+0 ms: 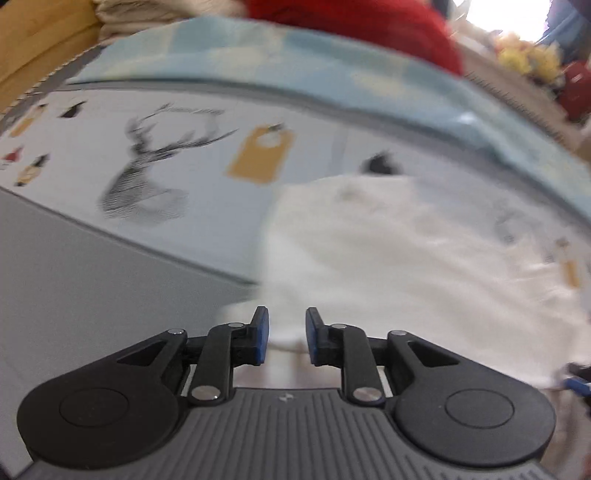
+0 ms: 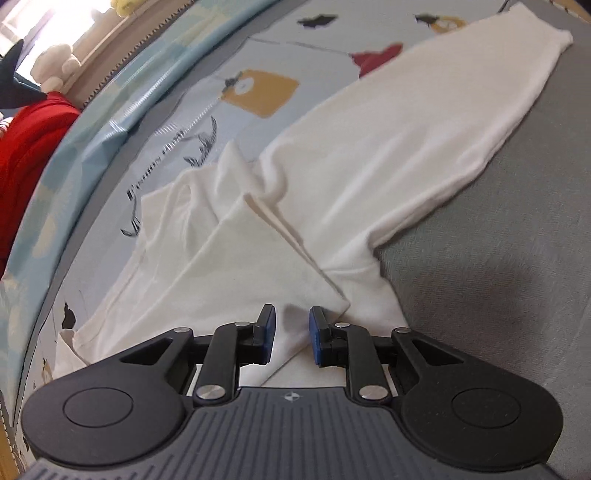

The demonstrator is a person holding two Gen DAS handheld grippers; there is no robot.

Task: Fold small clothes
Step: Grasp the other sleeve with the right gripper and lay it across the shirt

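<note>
A white small shirt (image 2: 332, 155) lies on the printed sheet, one long sleeve (image 2: 480, 96) stretched to the upper right and a folded flap (image 2: 258, 266) laid across the body. My right gripper (image 2: 291, 332) hovers low over the flap's near corner, jaws a little apart, with flat cloth showing in the gap and no pad pressing on it. In the blurred left wrist view the same white shirt (image 1: 406, 266) fills the right half. My left gripper (image 1: 287, 334) stands over its near left edge, jaws apart and nothing between them.
The bed sheet (image 1: 177, 158) carries a deer-head print and yellow tags. A plain grey cover (image 2: 498, 277) lies beside the shirt. A light blue quilt (image 1: 332, 62) runs along the back, with a red garment (image 1: 369, 22) and plush toys (image 2: 55, 62) behind it.
</note>
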